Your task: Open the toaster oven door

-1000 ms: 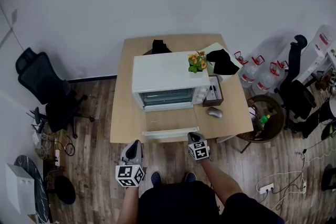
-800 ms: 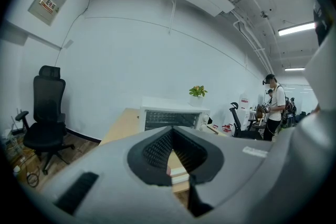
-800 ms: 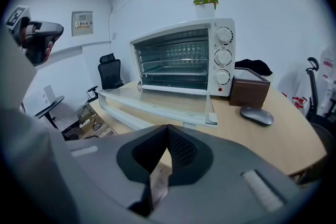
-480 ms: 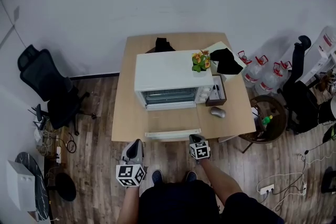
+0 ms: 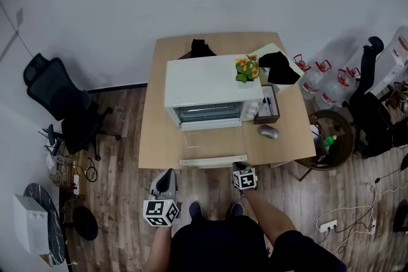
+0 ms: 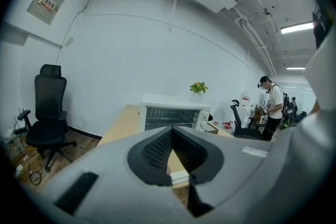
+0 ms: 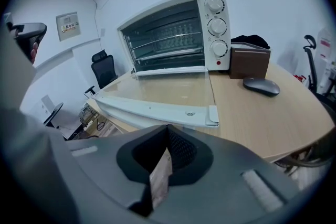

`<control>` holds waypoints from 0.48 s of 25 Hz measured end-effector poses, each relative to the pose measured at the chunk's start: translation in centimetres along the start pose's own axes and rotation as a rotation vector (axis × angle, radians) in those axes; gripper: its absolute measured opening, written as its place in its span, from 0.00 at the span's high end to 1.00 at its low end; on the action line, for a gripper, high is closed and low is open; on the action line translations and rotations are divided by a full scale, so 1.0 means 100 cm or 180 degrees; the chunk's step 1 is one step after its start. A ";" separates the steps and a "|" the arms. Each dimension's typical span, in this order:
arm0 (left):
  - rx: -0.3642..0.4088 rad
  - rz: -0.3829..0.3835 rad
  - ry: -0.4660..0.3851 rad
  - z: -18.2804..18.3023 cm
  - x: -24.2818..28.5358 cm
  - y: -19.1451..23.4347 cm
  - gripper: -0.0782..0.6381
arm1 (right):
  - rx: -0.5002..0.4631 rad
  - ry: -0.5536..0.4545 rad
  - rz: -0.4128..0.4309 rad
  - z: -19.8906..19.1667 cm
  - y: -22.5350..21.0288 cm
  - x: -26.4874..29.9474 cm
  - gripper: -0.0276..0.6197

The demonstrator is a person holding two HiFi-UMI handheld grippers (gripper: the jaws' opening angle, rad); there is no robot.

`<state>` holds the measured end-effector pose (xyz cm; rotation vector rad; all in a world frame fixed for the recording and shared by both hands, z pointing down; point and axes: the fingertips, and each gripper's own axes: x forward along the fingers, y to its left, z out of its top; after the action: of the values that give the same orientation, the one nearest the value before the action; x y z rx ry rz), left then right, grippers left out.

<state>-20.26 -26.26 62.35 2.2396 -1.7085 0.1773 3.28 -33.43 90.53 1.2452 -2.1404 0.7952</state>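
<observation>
The white toaster oven [image 5: 210, 91] stands in the middle of the wooden table [image 5: 159, 137]. Its glass door [image 5: 213, 148] lies folded down flat, with the white handle [image 5: 213, 162] at the table's front edge. My right gripper [image 5: 240, 167] hovers just off that edge by the handle's right end, jaws shut on nothing. In the right gripper view the door [image 7: 163, 89] and the oven's open cavity [image 7: 168, 34] lie straight ahead of the gripper [image 7: 165, 157]. Lower left of the table, my left gripper [image 5: 166, 178] is also shut and empty. It faces the oven [image 6: 170, 117] from a distance.
A grey mouse [image 5: 269, 131] and a brown box [image 5: 268, 109] sit right of the oven, and a small plant [image 5: 245, 68] stands on its top. A black office chair [image 5: 60, 105] is at the left. Water jugs [image 5: 319, 83] stand at the right. A person [image 6: 270, 107] stands far off.
The head view has drifted a little, so the table sits slightly higher and further right. The door lies open throughout, and both grippers stay by the table's front edge.
</observation>
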 end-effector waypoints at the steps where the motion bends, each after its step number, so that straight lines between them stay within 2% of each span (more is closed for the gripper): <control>1: 0.0002 -0.0001 0.0011 -0.001 0.000 0.000 0.90 | 0.0032 0.0006 -0.0003 -0.001 0.000 0.001 0.95; 9: 0.0009 -0.0015 0.0061 -0.003 0.005 -0.003 0.90 | 0.0353 0.0094 -0.0025 -0.008 -0.001 0.011 0.95; 12: -0.0004 -0.0011 0.0072 -0.005 0.006 -0.003 0.90 | 0.0347 0.0078 -0.0040 -0.008 -0.002 0.011 0.95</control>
<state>-19.80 -26.61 62.91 2.2311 -1.6928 0.2000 3.14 -33.60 91.88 1.2955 -2.0920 0.9281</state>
